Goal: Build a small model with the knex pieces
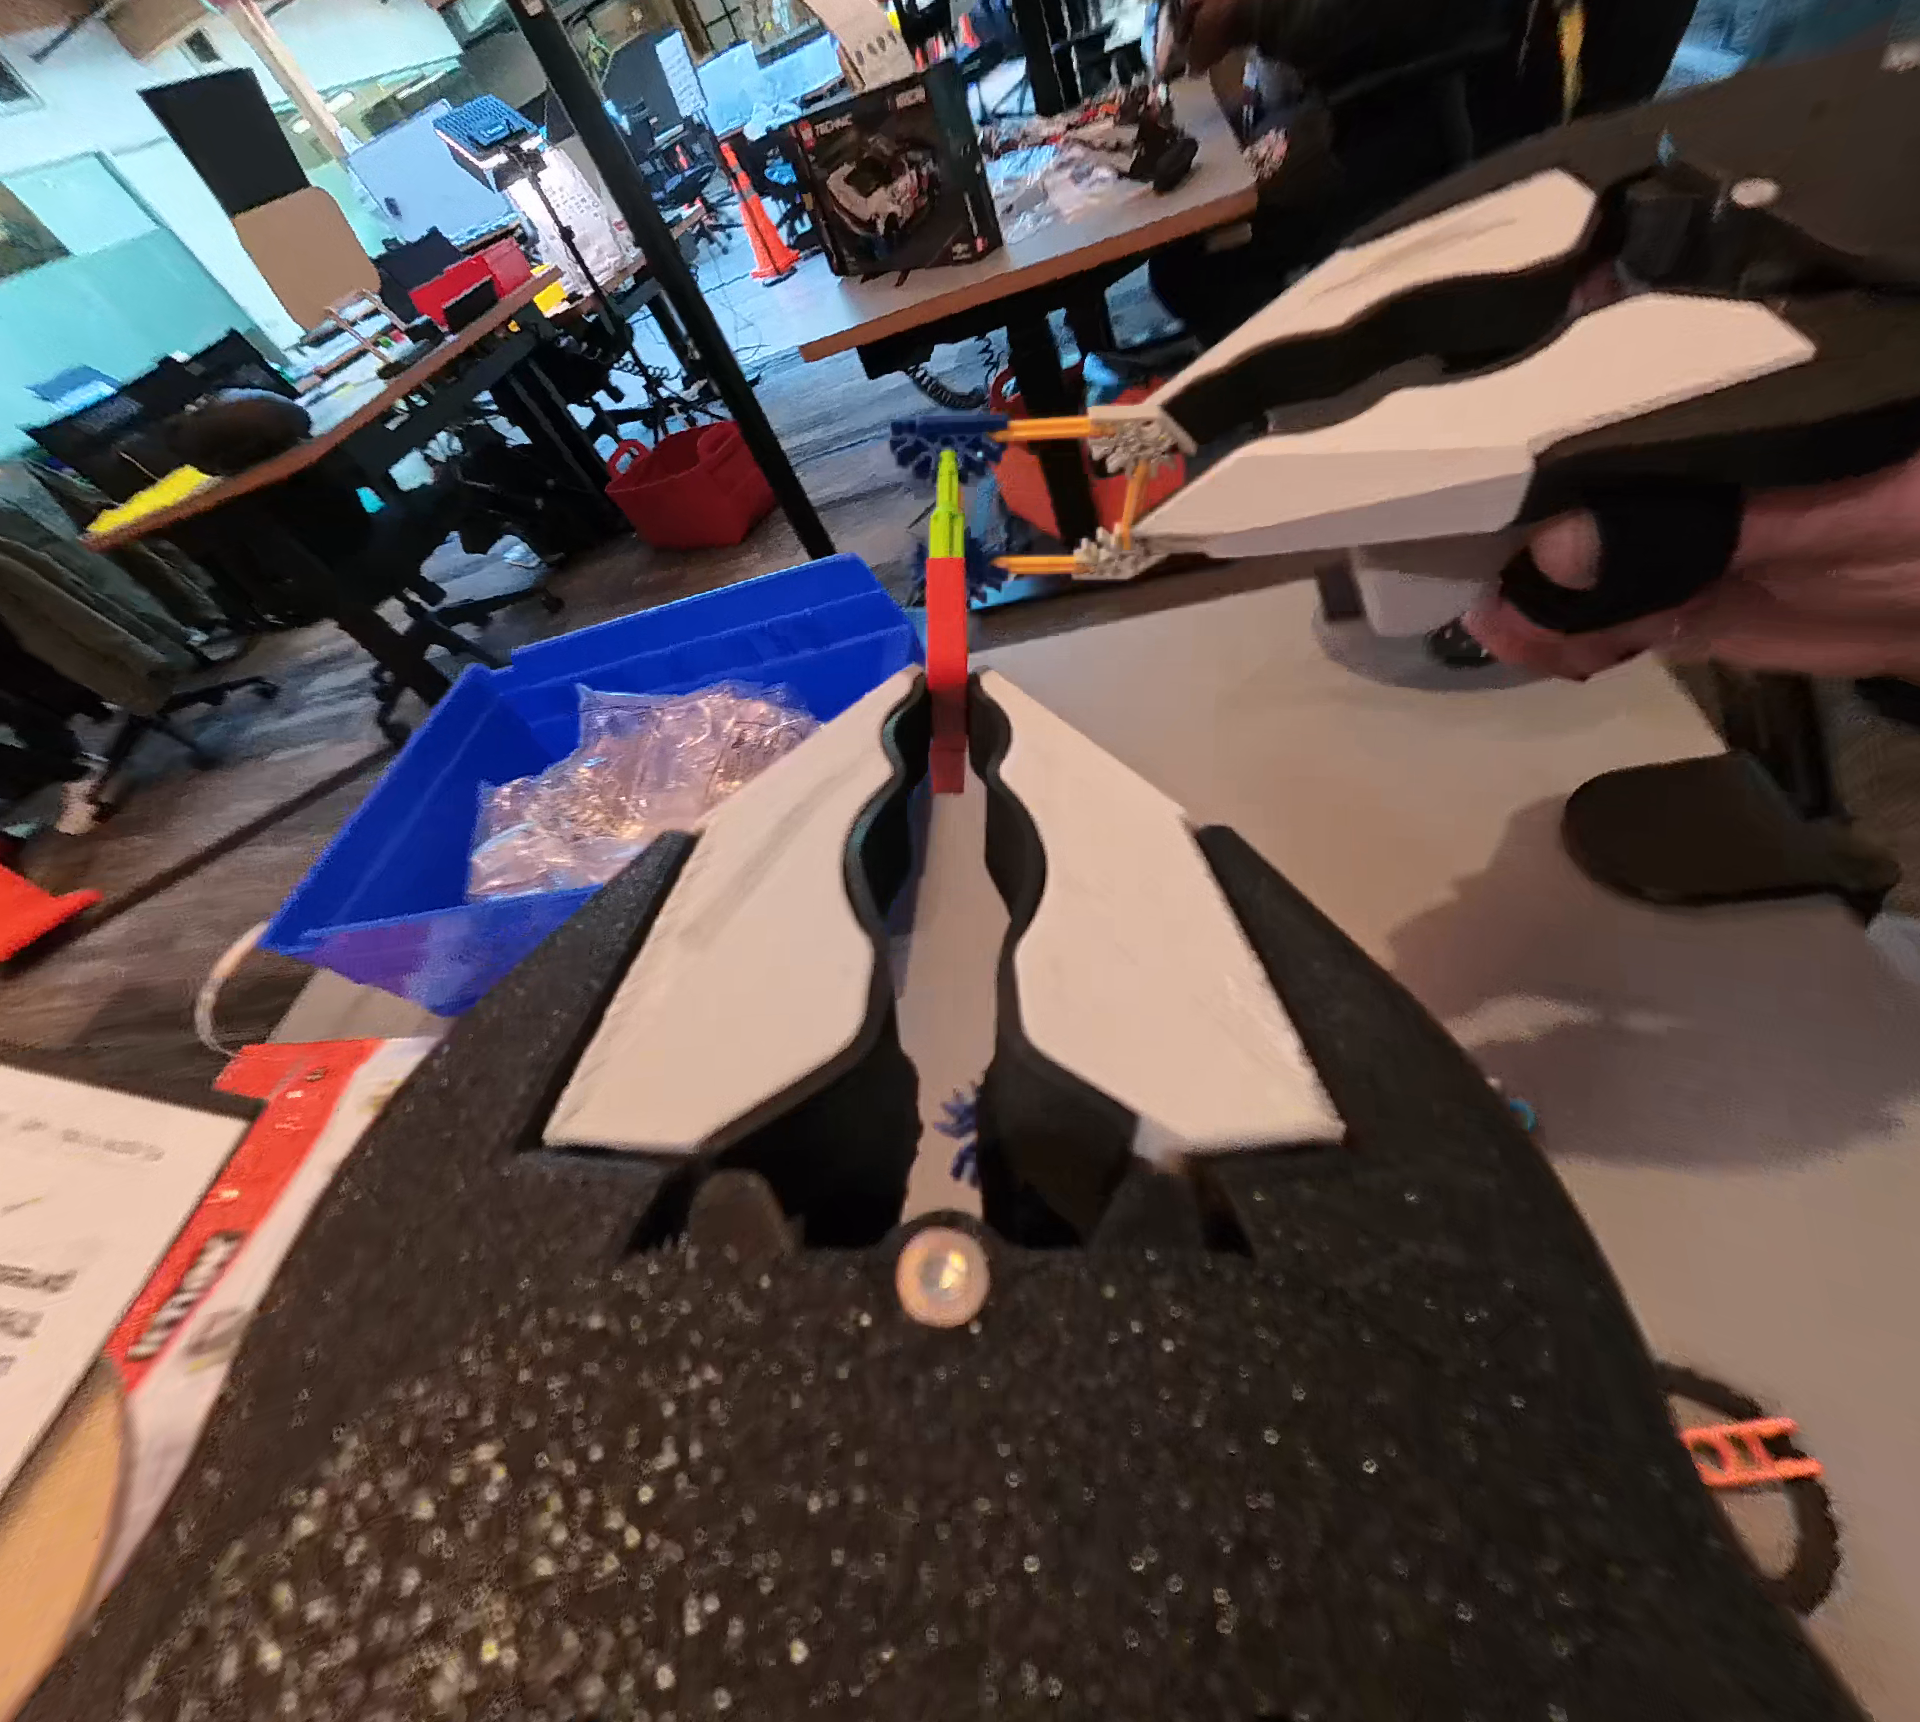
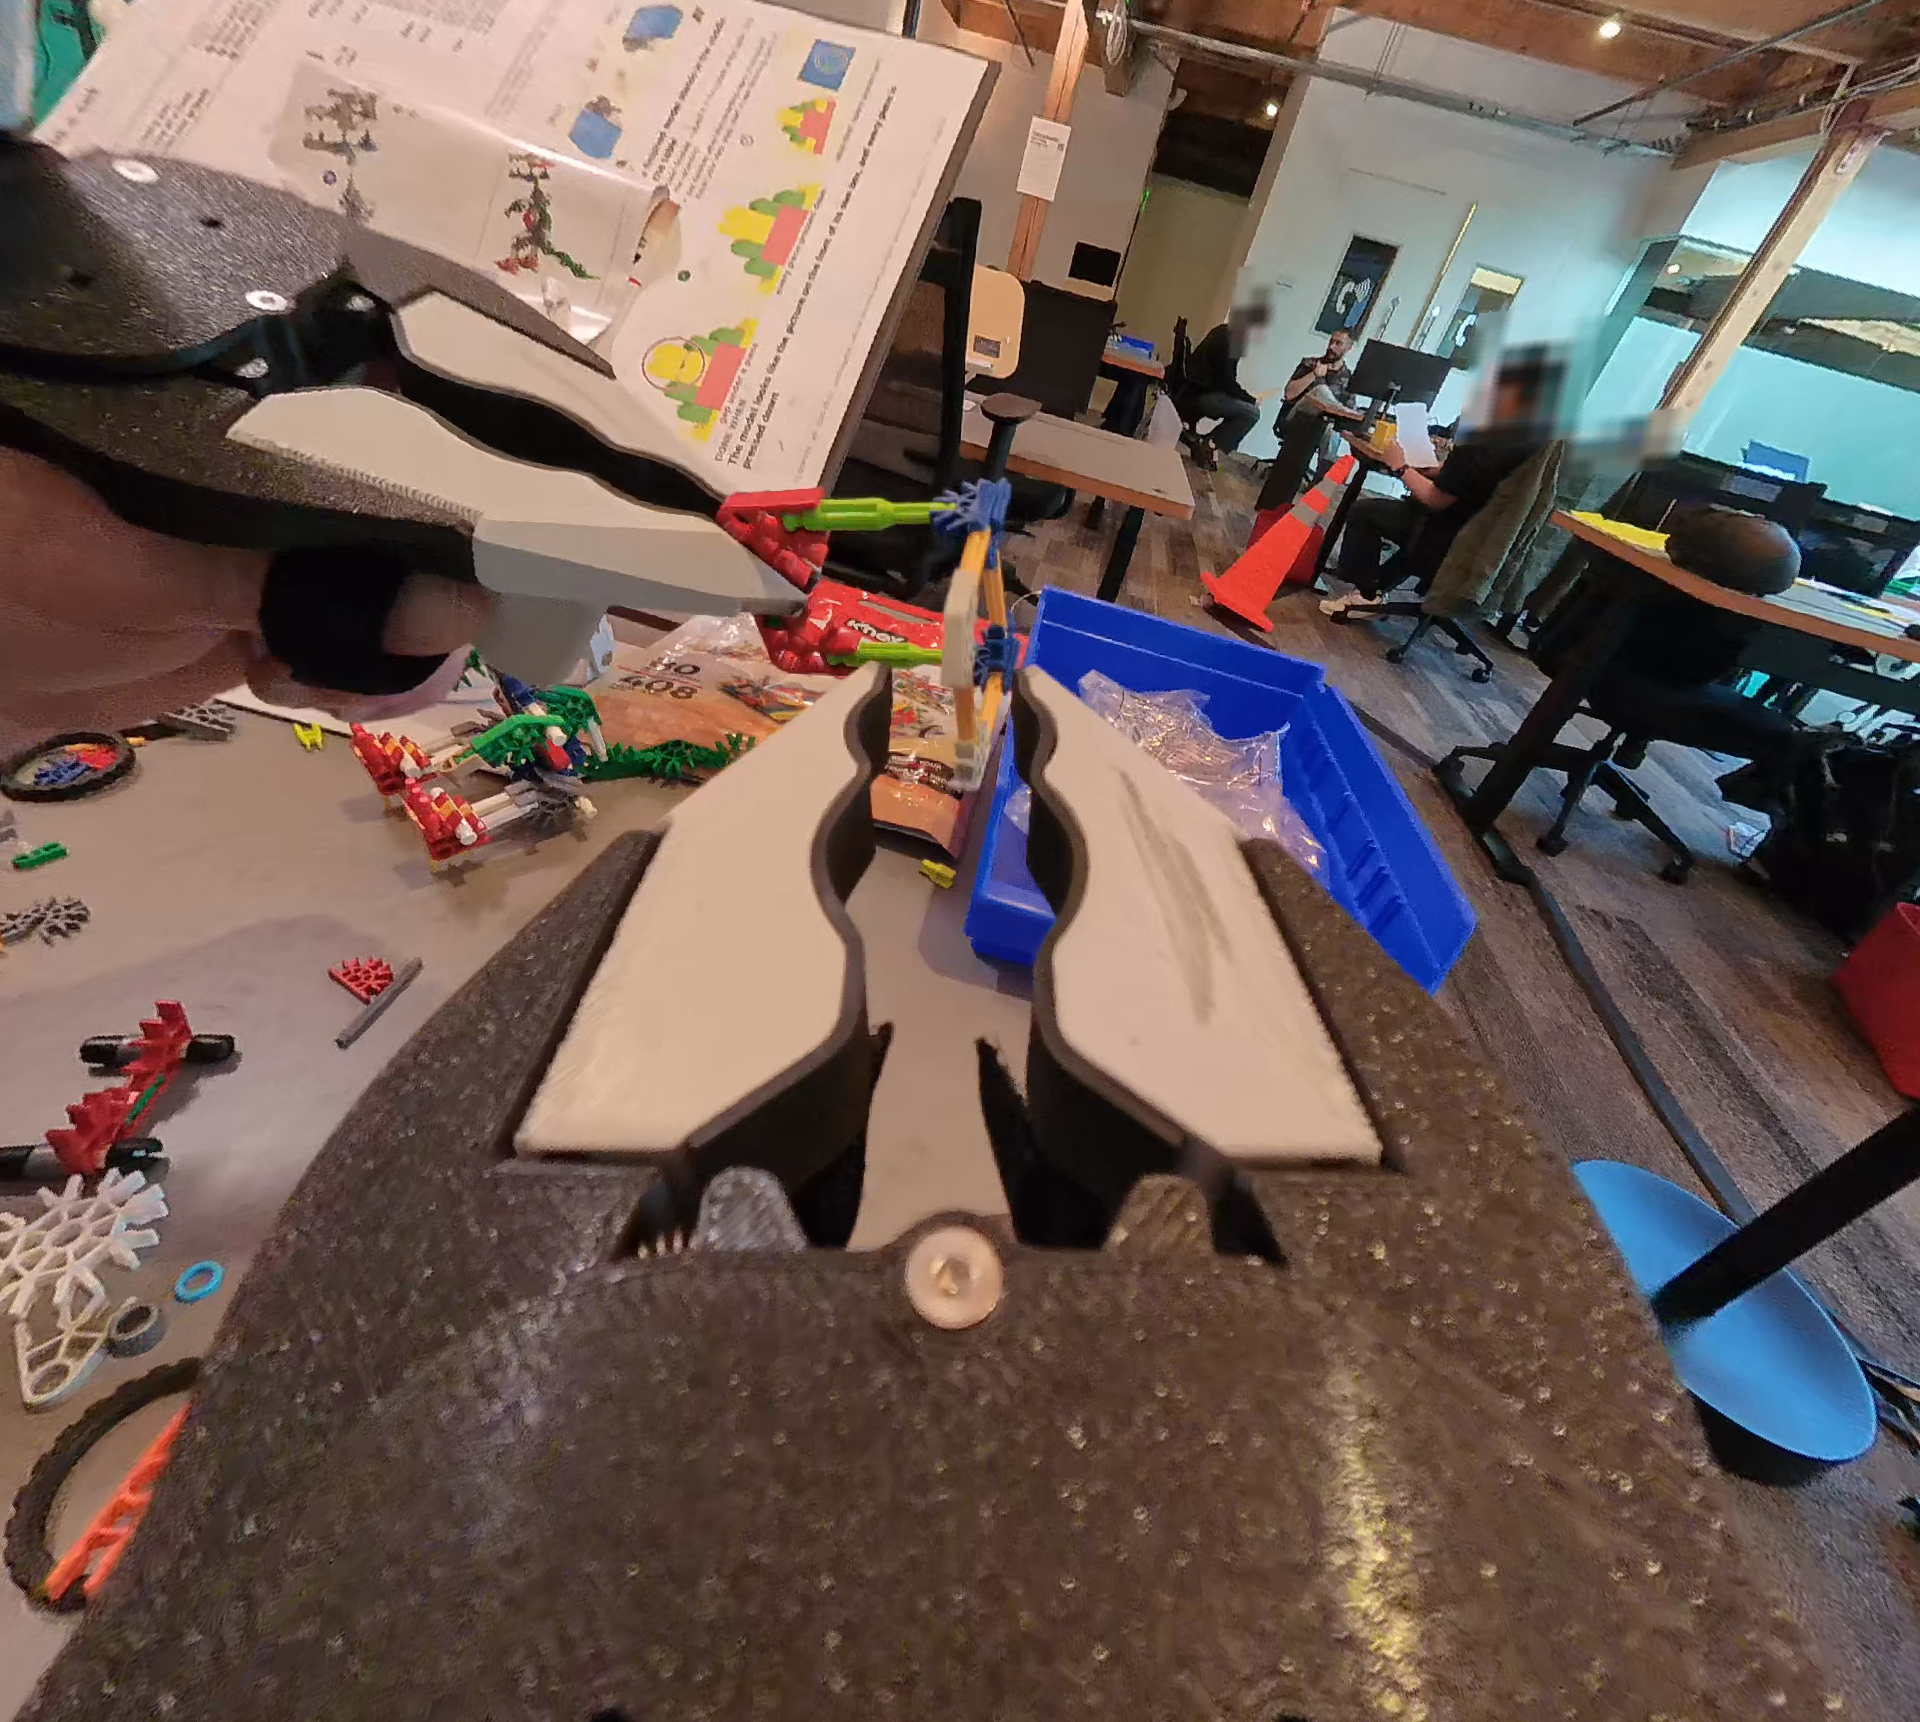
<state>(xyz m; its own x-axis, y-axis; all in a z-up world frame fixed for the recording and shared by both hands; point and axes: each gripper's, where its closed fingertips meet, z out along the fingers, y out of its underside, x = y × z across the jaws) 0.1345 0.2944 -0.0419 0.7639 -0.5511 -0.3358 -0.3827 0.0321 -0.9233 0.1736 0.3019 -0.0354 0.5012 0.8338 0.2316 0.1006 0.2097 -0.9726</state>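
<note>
Biggest thing around is the grey table [image 1: 1299,841] both grippers hang over, and off the left side of the left gripper's fingers sits a blue bin [image 1: 665,737] with a crumpled clear plastic bag [image 1: 634,779] in it; from the right wrist view that same bin is just past the right-hand finger. Propped up behind the left gripper, as seen from the right wrist view, is a tilted board with a printed instruction sheet [image 2: 540,145]. Then the rod-and-connector toy frame [image 2: 971,623], held up in the air between the two grippers. The left gripper [image 1: 948,685] has its fingers squeezed nearly together on a red connector piece [image 1: 947,685], with a lime green rod [image 1: 947,509] sticking out past the tips toward a blue snowflake-style connector [image 1: 940,436]. The right gripper [image 2: 951,685] is only open a narrow gap, and the white connector end [image 2: 966,763] of the frame sits right in that gap with yellow-orange rods [image 2: 977,592] running up from it; in the left wrist view its tips look pressed on the white connectors. Left of the right gripper's fingers the tabletop has loose red, green and white pieces [image 2: 468,789], plus a small black tire [image 2: 68,763].
</note>
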